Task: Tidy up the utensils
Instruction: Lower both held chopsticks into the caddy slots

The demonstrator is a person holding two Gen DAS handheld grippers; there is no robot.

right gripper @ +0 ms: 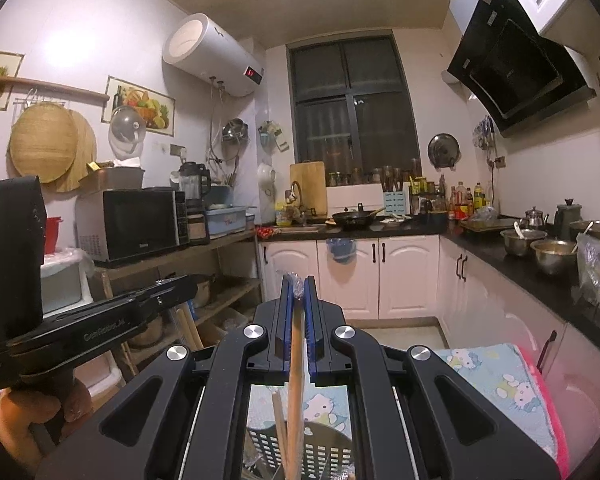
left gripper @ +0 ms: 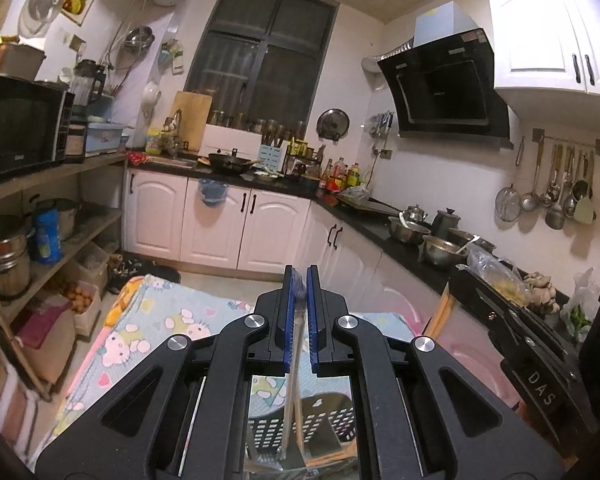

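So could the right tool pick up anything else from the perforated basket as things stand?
Probably not: the right tool is shut on wooden chopsticks in plastic wrap, so it is occupied. The basket sits directly below, with nothing blocking the way.

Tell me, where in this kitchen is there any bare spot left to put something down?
The cartoon-print cloth in front of the tools looks bare, between the wooden shelves and the white cabinets. A dark strip of counter before the steel bowls is free. Around the wok and bottles it is crowded.
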